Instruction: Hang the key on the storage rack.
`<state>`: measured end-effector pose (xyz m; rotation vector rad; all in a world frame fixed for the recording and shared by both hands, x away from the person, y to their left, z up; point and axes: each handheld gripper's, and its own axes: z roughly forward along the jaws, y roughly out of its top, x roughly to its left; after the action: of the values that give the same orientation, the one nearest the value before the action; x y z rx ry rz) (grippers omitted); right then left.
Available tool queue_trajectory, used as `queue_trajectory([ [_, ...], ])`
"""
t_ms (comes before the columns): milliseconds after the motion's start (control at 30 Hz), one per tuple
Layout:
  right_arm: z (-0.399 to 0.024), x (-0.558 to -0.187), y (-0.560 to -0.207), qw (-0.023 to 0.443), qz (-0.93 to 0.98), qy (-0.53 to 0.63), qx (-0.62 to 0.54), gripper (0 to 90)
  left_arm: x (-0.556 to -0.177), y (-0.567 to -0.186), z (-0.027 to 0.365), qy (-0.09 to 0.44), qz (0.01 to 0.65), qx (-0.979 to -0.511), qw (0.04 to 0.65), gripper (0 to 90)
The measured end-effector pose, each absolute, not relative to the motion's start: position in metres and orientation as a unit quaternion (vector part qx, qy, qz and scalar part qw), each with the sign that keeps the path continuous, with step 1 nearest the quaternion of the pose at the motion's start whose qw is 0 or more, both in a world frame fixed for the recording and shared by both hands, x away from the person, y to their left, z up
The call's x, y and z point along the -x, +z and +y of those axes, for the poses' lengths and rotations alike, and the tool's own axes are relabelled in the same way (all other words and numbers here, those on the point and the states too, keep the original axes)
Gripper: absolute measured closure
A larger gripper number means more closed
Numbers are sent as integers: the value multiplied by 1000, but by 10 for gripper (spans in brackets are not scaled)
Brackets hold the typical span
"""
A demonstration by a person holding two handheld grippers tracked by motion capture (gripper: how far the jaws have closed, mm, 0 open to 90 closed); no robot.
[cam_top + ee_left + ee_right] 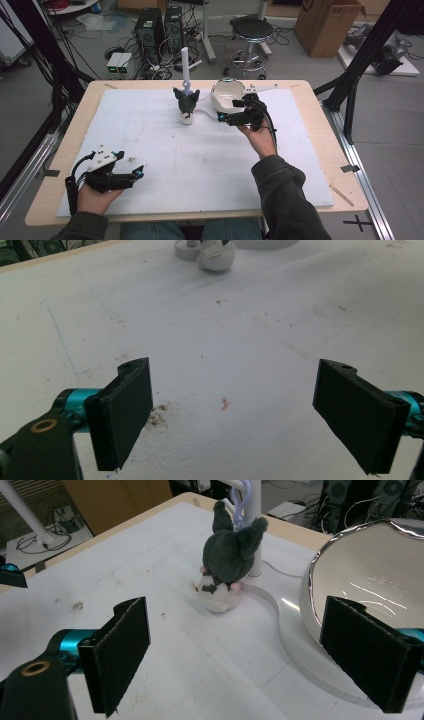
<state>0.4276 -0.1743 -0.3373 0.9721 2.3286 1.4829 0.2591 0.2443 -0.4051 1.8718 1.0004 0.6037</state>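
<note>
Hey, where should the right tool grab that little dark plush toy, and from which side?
Probably across the dark, round head of the plush toy, coming in level from the bowl side, where the right tool already points with its jaws wide open. The toy stands upright close to the white post behind it, so a jaw on each flank of the head looks best.

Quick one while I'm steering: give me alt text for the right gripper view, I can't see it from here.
The right gripper is open, its jaws wide apart with nothing between them, aimed at a dark grey plush toy that stands on the white table cover. A white bowl with a shiny rim sits beside the far jaw, and a white post rises just behind the toy.
</note>
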Motion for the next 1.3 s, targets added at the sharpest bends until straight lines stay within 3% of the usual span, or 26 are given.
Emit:
queue_trajectory([
  [1300,-207,-398,-350,121,785,506,-334,120,-258,-406,242,241,403,-760,449,165],
])
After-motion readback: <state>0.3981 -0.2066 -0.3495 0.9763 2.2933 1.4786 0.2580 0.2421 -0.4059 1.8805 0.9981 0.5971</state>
